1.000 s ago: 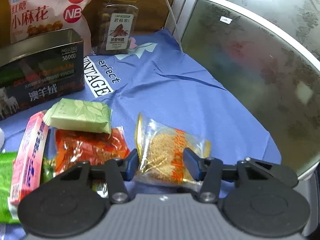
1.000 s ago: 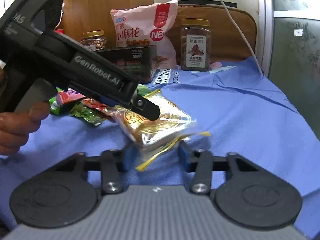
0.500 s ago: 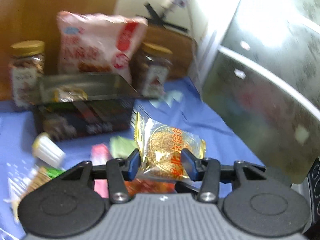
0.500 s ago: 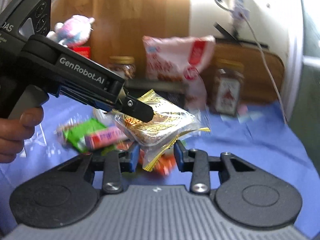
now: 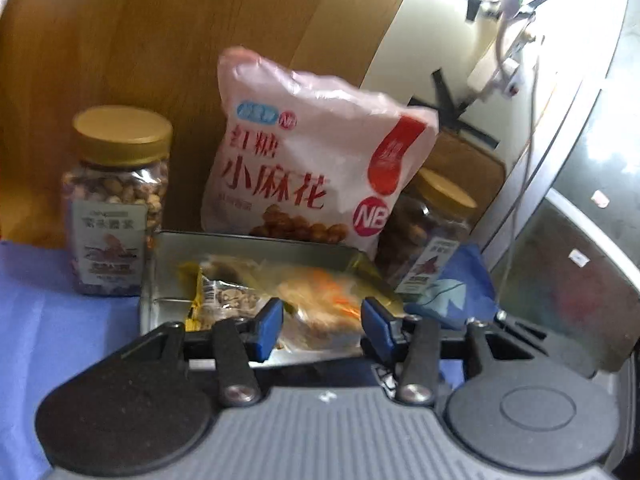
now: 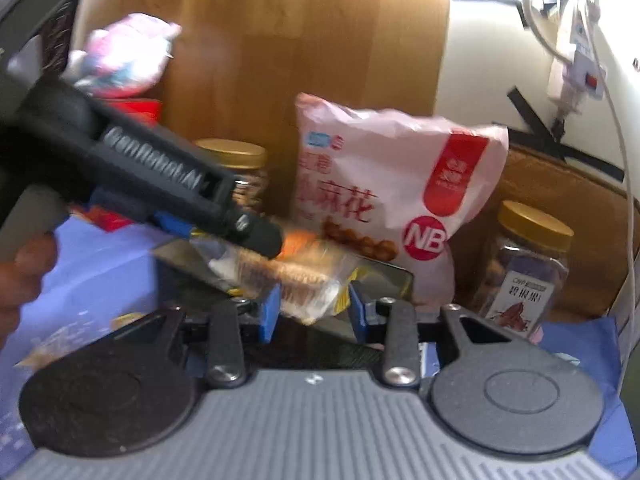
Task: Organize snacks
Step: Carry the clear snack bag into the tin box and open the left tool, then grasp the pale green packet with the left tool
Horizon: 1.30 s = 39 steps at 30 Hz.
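My left gripper (image 5: 322, 322) is shut on a clear-and-gold snack packet (image 5: 320, 312) and holds it over the open metal tin (image 5: 168, 276), which holds another gold packet (image 5: 224, 300). In the right wrist view the left gripper (image 6: 256, 236) reaches in from the left with the same packet (image 6: 292, 276) above the tin (image 6: 188, 264). My right gripper (image 6: 312, 310) is open and empty just in front of the tin; the packet hangs in front of its fingers.
A big pink snack bag (image 5: 312, 168) leans on the wooden board behind the tin, with a gold-lidded nut jar on each side (image 5: 116, 200) (image 5: 432, 236). Blue cloth (image 5: 48, 320) covers the table. A white cable (image 6: 616, 128) hangs at right. Loose snacks lie at lower left (image 6: 60, 340).
My left gripper has lifted the packet off the cloth and carried it back over the tin. My right gripper has followed toward the tin.
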Each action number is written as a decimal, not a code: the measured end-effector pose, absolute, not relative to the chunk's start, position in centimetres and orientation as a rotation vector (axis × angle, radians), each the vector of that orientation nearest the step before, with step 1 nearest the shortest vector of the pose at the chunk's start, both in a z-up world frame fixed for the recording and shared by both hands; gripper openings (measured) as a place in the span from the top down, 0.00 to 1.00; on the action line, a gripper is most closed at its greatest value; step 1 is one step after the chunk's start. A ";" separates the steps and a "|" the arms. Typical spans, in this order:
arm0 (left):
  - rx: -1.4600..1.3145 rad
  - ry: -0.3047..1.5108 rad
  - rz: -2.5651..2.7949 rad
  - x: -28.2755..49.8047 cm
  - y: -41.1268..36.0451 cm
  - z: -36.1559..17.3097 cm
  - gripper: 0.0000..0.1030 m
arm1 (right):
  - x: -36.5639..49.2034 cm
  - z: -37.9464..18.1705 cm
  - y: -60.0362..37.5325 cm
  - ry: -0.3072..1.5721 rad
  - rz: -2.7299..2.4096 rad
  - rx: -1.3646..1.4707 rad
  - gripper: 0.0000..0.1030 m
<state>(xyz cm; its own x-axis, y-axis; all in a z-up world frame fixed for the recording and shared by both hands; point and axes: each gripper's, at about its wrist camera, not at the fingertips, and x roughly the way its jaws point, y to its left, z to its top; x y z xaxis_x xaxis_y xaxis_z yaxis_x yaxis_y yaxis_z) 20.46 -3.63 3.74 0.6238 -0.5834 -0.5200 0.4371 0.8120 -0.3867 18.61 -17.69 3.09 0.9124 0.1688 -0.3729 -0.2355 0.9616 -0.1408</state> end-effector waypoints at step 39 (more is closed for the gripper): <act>0.068 0.948 -0.889 8.7 -15.7 -2.8 0.53 | 3.0 -4.2 -28.2 0.584 0.187 0.273 0.59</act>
